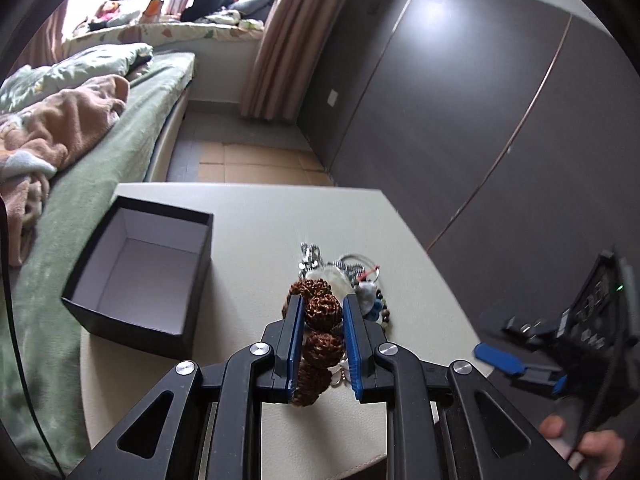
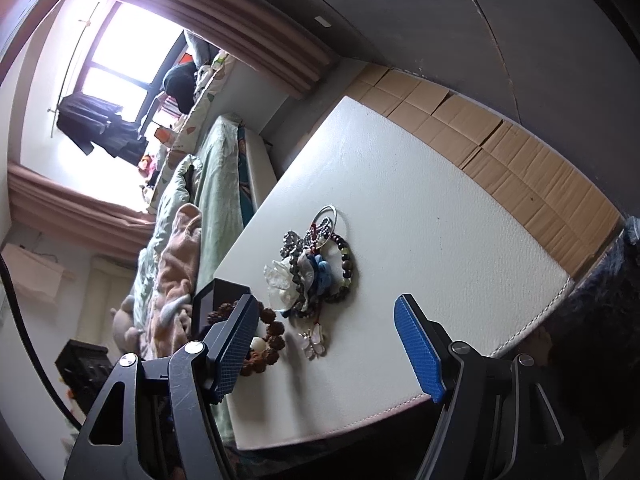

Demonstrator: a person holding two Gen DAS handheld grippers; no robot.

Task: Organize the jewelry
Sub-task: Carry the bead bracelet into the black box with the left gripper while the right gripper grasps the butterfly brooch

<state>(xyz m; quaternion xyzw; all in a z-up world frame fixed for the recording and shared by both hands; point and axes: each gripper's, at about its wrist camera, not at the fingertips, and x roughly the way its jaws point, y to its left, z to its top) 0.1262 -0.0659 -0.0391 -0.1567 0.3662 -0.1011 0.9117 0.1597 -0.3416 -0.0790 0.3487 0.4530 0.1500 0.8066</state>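
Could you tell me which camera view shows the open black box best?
The left wrist view: the black box sits fully in frame on the table, its pale interior visible and empty. The right wrist view shows only one dark corner behind the right gripper's finger.

1. A white table (image 2: 420, 216) with a stitched edge is standing beside a bed, and it is carrying everything here.
2. A black box (image 1: 138, 276), open at the top with a pale inside, is sitting near the table's left edge in the left wrist view.
3. A heap of jewelry (image 2: 316, 264) is lying near the middle: dark bead bracelets, a thin metal ring, a blue piece and clear crystal pieces, all touching.
4. A small butterfly charm (image 2: 314, 342) is lying just beside the heap.
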